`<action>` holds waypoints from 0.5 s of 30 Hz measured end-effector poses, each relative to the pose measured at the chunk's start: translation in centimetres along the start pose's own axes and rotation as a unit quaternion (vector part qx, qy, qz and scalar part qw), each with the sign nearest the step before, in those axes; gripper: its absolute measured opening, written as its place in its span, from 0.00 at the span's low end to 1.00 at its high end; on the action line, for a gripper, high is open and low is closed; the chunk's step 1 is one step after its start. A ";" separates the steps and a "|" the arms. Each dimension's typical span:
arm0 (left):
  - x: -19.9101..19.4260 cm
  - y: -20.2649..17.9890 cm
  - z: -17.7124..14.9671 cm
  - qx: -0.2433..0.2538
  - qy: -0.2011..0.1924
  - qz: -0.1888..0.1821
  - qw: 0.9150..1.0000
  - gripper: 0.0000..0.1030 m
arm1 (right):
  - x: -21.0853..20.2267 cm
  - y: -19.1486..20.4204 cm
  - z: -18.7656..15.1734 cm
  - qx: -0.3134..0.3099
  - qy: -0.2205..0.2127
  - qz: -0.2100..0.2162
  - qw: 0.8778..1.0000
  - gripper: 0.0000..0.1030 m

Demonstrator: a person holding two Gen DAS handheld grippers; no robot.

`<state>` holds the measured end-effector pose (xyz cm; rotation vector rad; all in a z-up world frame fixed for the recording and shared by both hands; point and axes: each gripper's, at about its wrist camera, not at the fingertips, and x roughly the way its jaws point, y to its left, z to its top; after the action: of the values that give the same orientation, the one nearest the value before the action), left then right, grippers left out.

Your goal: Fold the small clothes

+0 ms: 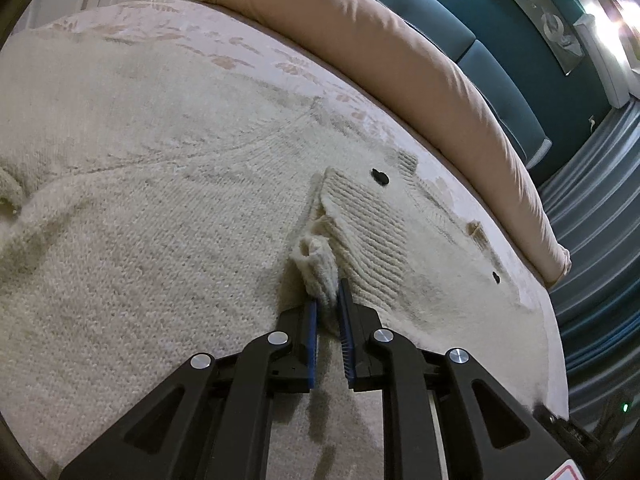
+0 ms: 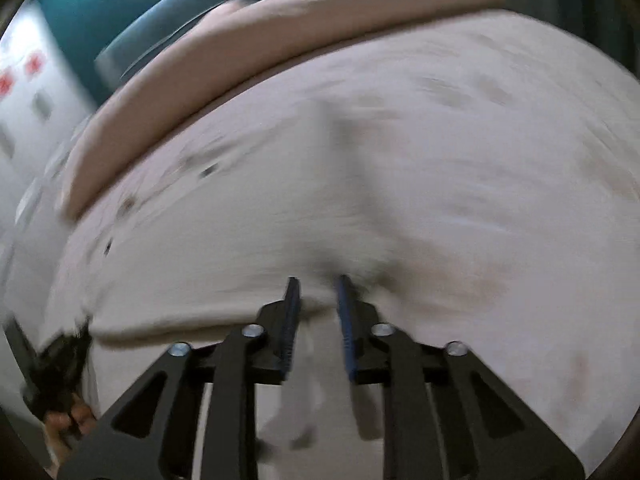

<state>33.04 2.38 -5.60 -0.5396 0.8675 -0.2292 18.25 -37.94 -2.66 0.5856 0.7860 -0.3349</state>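
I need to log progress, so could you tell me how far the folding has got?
Early stage. The cream knitted cardigan lies mostly spread flat on the bed. The left hand-held gripper pinches its ribbed edge. The right view is too blurred to judge. No finished fold shows yet.

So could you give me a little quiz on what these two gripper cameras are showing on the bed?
1. True or false: the left gripper is shut on the cream knitted cardigan.
2. What colour are the cardigan's buttons?
3. Behind the long beige pillow is: A) a teal headboard B) a window C) a mirror

Key: 1 true; 2 black; 3 A
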 end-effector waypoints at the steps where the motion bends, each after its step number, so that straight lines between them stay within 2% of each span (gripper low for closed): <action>1: 0.0 -0.1 0.0 0.001 -0.002 0.001 1.000 0.15 | -0.6 -1.4 -0.5 0.021 -0.002 -0.009 1.000 0.16; 3: -0.1 0.0 -0.2 0.001 -0.002 0.000 1.000 0.15 | -0.8 -1.5 -1.8 0.011 -0.004 -0.004 1.000 0.17; 5: -0.4 0.2 0.0 -0.009 0.001 -0.006 1.000 0.15 | -1.3 0.2 -3.5 -0.042 -0.029 -0.029 0.998 0.27; 7: -1.5 0.3 0.4 -0.024 0.018 -0.004 1.000 0.18 | -1.4 2.0 -4.1 -0.088 -0.036 -0.047 0.994 0.51; 8: -2.4 0.5 0.6 -0.026 0.024 0.001 0.999 0.21 | -1.5 2.2 -4.0 -0.100 -0.035 -0.051 0.993 0.54; 9: -3.9 0.8 0.9 -0.030 0.024 0.012 0.999 0.36 | -1.4 2.5 -4.1 -0.108 -0.034 -0.055 0.992 0.56; 10: -5.9 1.6 1.2 -0.036 0.011 0.024 0.999 0.61 | -1.4 2.5 -4.1 -0.111 -0.034 -0.058 0.992 0.56; 11: -7.7 2.5 1.5 -0.044 -0.007 0.035 0.998 0.69 | -1.3 2.5 -4.2 -0.110 -0.035 -0.054 0.992 0.57; 13: -11.8 5.5 2.5 -0.072 -0.056 0.039 0.995 0.78 | -0.9 2.1 -4.2 -0.103 -0.034 -0.041 0.993 0.60; 15: -15.1 10.4 4.2 -0.114 -0.077 0.065 0.988 0.84 | -0.9 1.9 -4.3 -0.099 -0.035 -0.037 0.994 0.60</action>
<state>26.45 18.73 1.02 -0.7013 0.7800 0.0315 16.17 -33.78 -3.65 0.3571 0.7635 -0.3399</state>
